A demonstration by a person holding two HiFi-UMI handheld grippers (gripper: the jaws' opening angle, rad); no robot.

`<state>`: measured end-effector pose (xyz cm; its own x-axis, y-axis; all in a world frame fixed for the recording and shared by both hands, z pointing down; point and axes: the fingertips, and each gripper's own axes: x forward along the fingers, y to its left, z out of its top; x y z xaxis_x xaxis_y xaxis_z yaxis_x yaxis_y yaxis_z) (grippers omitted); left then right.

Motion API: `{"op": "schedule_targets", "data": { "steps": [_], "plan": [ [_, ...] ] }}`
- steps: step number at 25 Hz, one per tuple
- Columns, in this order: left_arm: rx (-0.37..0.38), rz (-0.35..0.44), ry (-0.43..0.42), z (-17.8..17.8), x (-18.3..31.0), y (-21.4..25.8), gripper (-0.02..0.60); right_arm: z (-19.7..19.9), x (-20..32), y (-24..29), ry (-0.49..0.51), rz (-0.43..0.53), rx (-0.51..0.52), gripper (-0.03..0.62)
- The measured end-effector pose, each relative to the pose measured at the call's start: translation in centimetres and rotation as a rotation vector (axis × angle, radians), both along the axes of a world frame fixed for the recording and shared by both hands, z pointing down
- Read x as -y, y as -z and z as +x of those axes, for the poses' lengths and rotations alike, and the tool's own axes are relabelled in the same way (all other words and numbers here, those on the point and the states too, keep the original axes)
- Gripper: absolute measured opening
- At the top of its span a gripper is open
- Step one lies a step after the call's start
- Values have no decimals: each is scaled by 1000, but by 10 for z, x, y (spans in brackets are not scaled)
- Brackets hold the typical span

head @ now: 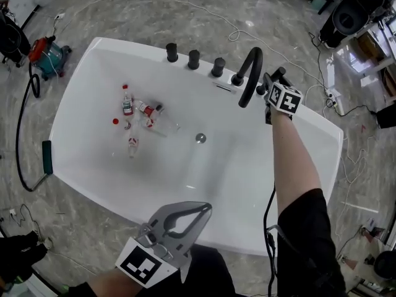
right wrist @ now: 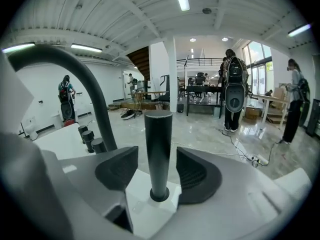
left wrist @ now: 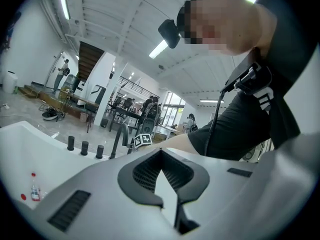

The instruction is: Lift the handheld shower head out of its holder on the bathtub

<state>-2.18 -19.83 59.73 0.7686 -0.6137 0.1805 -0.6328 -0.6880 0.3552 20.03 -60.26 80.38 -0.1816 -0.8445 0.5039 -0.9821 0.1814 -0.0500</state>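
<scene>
The handheld shower head (right wrist: pixel 158 154) is a slim black rod that stands upright in its round holder on the white bathtub rim (right wrist: pixel 145 204). My right gripper (right wrist: pixel 158 173) is open around it, with one ribbed pad on each side and a gap to both. In the head view the right gripper (head: pixel 273 80) sits at the tub's far right corner, beside the curved black spout (head: pixel 250 73), and hides the shower head. My left gripper (head: pixel 206 208) is shut on nothing and hovers over the tub's near rim. Its closed jaws (left wrist: pixel 161 154) point across the tub.
Three black knobs (head: pixel 193 59) line the far rim left of the spout. Several small bottles (head: pixel 137 111) lie inside the bathtub (head: pixel 80 184) near a drain (head: pixel 200 138). A red vacuum (head: pixel 46 51) and loose cables (head: pixel 213 14) lie on the marble floor. People stand in the hall (right wrist: pixel 295 101).
</scene>
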Motion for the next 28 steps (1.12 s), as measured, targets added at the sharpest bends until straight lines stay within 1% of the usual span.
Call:
{"op": "schedule_targets", "data": {
  "steps": [2, 3, 7, 13, 18, 22, 28],
  "plan": [
    [7, -8, 1, -2, -3, -3, 0, 3, 1, 1, -25, -4, -8, 151],
    [11, -10, 1, -2, -4, -4, 0, 3, 1, 1, -24, -6, -14, 133],
    [10, -11, 5, -4, -10, 2, 0, 3, -7, 9, -23, -8, -36, 133],
    [2, 6, -15, 1, -23, 20, 0, 0, -26, 53, 4, 104, -19, 133],
    [-15, 16, -36, 9, -41, 49, 0, 7, -65, 94, -8, 137, 6, 132],
    [-8, 38, -82, 20, -58, 75, 0, 11, -101, 127, -5, 157, 26, 133],
    [-50, 24, -89, 27, -83, 110, 0, 11, -160, 160, -9, 162, 36, 132]
  ]
}}
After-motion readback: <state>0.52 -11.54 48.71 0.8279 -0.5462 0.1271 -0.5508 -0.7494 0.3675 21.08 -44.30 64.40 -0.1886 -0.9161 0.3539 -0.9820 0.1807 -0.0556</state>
